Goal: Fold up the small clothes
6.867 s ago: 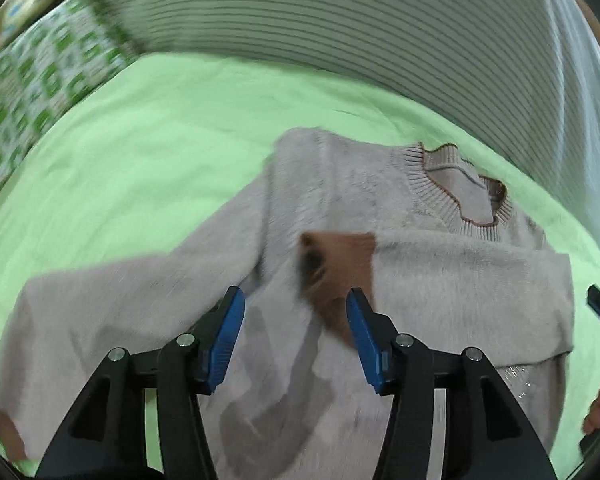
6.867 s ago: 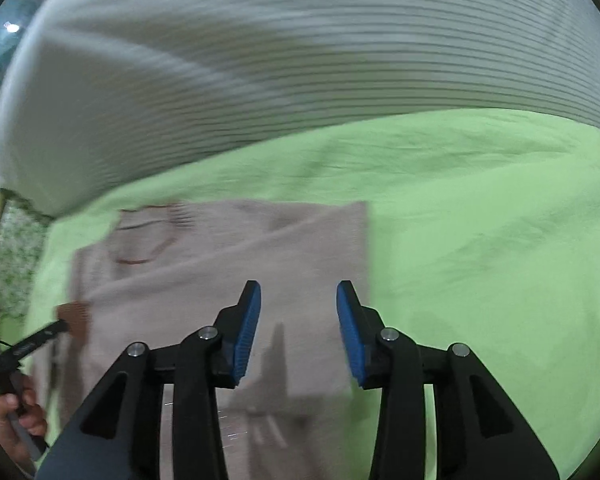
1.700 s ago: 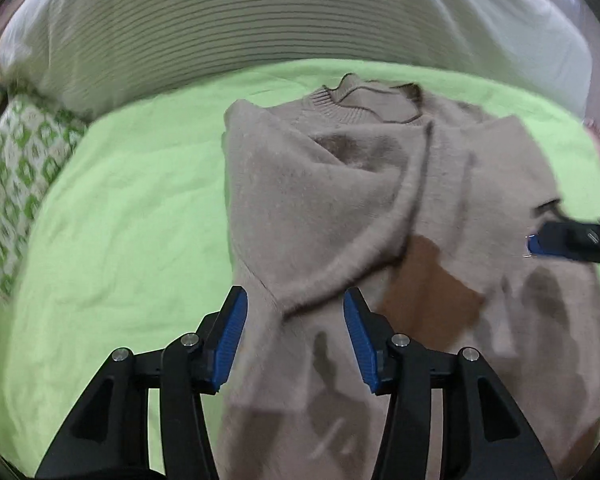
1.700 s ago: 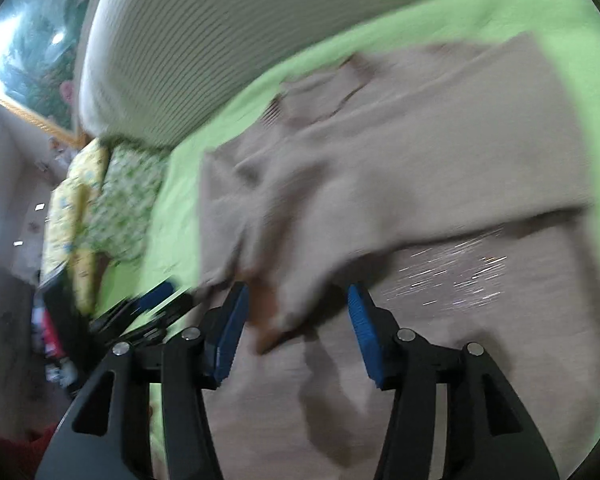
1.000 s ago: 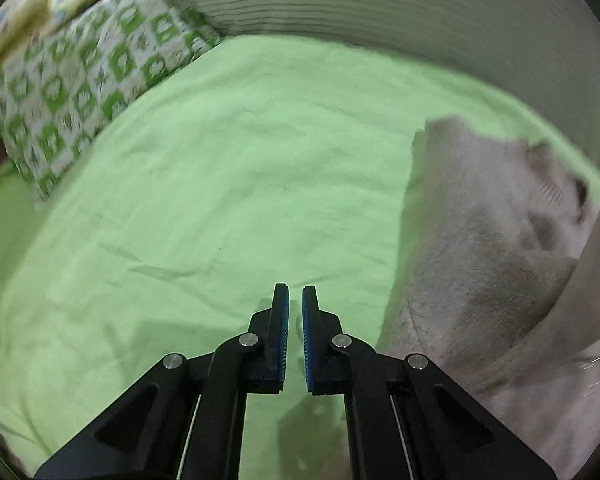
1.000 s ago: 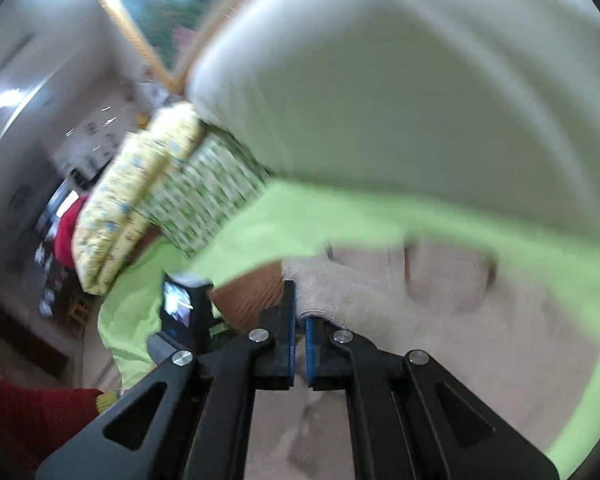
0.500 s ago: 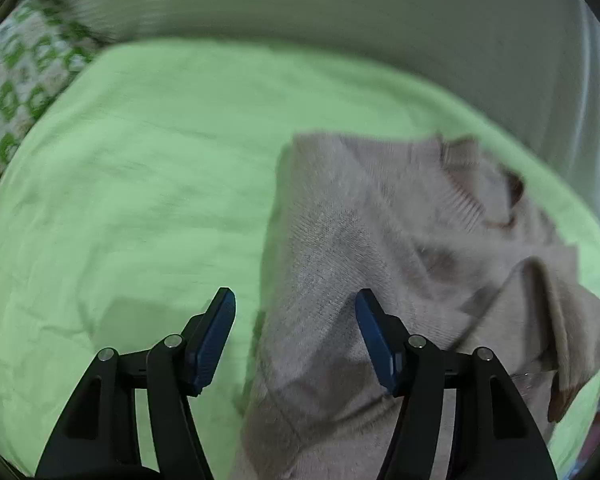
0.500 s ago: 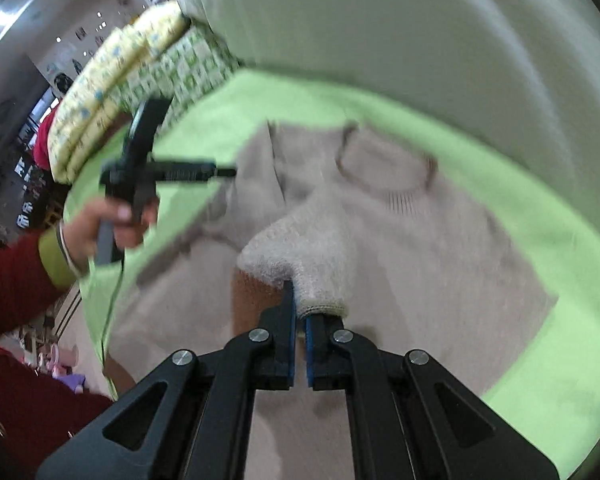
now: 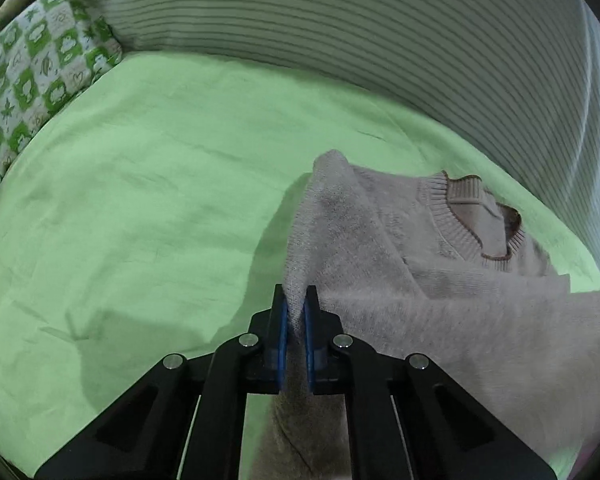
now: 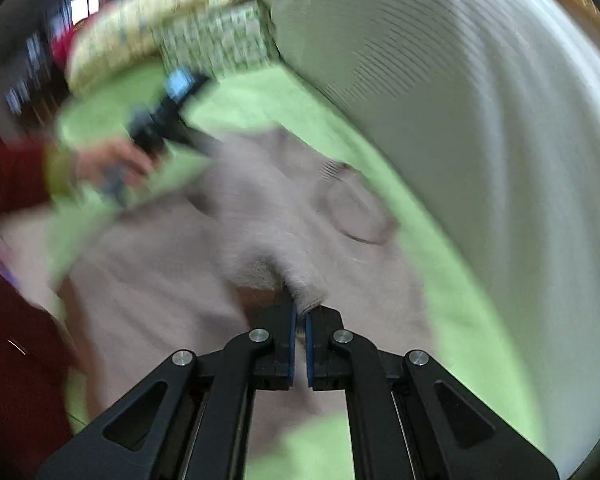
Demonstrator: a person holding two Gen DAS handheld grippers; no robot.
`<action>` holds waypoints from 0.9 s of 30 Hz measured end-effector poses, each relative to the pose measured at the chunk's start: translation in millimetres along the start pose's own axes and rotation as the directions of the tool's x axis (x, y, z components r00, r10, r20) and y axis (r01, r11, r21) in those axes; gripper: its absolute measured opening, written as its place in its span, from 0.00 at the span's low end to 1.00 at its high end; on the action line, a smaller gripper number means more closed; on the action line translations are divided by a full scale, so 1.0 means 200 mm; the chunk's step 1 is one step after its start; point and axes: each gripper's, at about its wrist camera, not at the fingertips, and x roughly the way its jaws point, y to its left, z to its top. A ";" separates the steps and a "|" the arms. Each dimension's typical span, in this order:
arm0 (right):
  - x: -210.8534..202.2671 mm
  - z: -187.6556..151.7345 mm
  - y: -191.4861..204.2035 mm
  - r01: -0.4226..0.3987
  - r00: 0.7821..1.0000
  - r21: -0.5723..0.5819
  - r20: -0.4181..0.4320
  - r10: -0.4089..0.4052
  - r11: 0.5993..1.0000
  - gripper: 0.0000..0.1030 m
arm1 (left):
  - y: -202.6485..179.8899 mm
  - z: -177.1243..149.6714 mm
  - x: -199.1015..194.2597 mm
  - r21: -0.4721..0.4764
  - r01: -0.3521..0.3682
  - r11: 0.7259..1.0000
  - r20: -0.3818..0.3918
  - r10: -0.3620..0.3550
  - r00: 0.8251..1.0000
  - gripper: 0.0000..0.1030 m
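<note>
Both the left gripper (image 9: pixel 295 300) and right gripper (image 10: pixel 300 312) pinch the beige sweater (image 9: pixel 440 300) over the green bedsheet (image 9: pixel 160 200); it carries no readable label.

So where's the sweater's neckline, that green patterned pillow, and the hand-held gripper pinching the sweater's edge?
sweater neckline (image 9: pixel 460 232): left wrist view, on the ribbed collar band.
green patterned pillow (image 9: pixel 32 80): left wrist view, on its printed top face.
left hand-held gripper (image 9: pixel 295 312): left wrist view, between the blue pads, shut on the sweater's edge.

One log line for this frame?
left gripper: shut on sweater | right gripper: shut on sweater | surface: green sheet
</note>
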 end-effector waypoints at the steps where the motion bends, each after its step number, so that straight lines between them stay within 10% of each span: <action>1: 0.08 -0.03 -0.03 0.056 0.996 -0.007 -0.066 -0.056 0.998 0.04 | -0.01 -0.01 0.01 -0.005 -0.002 1.000 -0.001 0.002 1.000 0.05; 5: 0.46 -0.24 -0.11 0.152 0.957 0.044 -0.258 -0.136 0.987 0.04 | -0.02 -0.04 0.04 -0.011 -0.008 1.000 0.004 0.008 1.000 0.05; 10: 0.69 -0.41 -0.19 0.189 0.946 0.248 -0.306 -0.109 0.950 0.14 | 0.04 -0.04 0.03 0.010 -0.024 1.000 -0.008 0.024 1.000 0.16; 15: 0.55 -0.45 -0.33 0.185 0.974 0.466 -0.207 -0.097 0.865 0.77 | 0.07 0.05 -0.09 0.012 -0.005 1.000 0.038 0.004 0.999 0.45; 18: 0.38 -0.53 -0.41 0.075 0.997 0.630 -0.044 -0.060 0.773 0.77 | 0.03 0.12 -0.08 0.043 -0.012 0.999 0.041 0.010 0.999 0.57; 22: 0.31 -0.76 -0.41 -0.109 0.991 0.827 0.131 0.000 0.551 0.75 | -0.05 0.16 0.04 0.069 -0.038 0.997 -0.009 0.039 0.999 0.59; 27: 0.35 -0.85 -0.35 -0.142 0.978 0.879 0.194 -0.070 0.456 0.62 | -0.09 0.17 0.16 0.068 -0.077 0.995 -0.043 0.080 0.996 0.57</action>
